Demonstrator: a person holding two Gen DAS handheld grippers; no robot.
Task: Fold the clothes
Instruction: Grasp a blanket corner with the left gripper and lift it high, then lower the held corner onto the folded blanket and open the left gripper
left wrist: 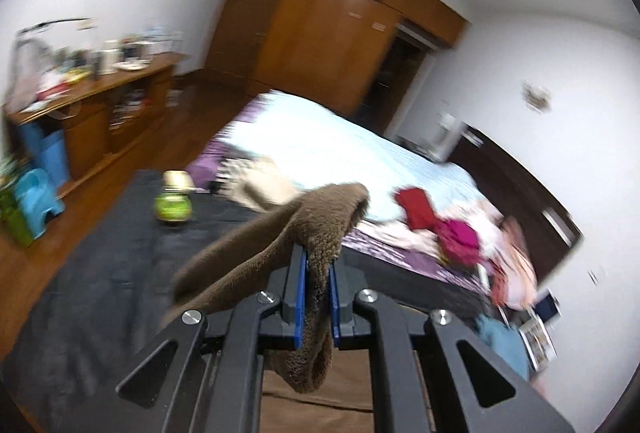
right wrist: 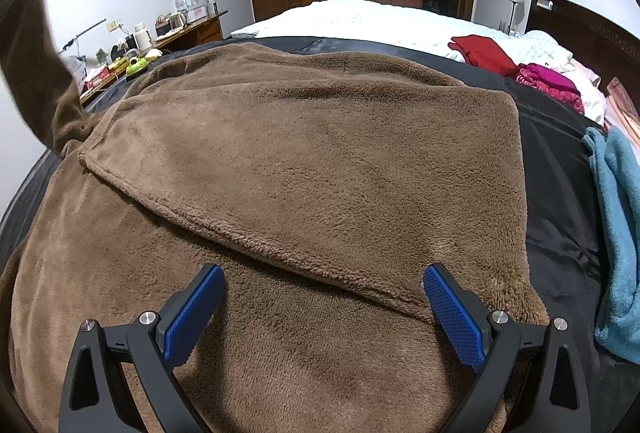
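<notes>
Left hand-held gripper (left wrist: 318, 265) clenched on a fold of the brown fleece garment (right wrist: 304, 153), lifted clear of the black sheet (left wrist: 100, 273) — right hand-held gripper (right wrist: 320, 297) released, jaws wide over the garment's near part, garment spread across the black sheet, teal cloth (right wrist: 618, 233) beside its right edge.

Free room and obstacles. Right gripper (right wrist: 322, 307), jaws wide, hangs over the brown fleece (right wrist: 304, 153), which fills the black sheet (right wrist: 552, 169) ahead; open path toward 12 o'clock. Teal cloth (right wrist: 618, 233) blocks 3 o'clock; red cloth (right wrist: 482, 53) and magenta cloth (right wrist: 548, 81) crowd 1 o'clock; green jar (right wrist: 137, 65) stands at 10 o'clock.
</notes>
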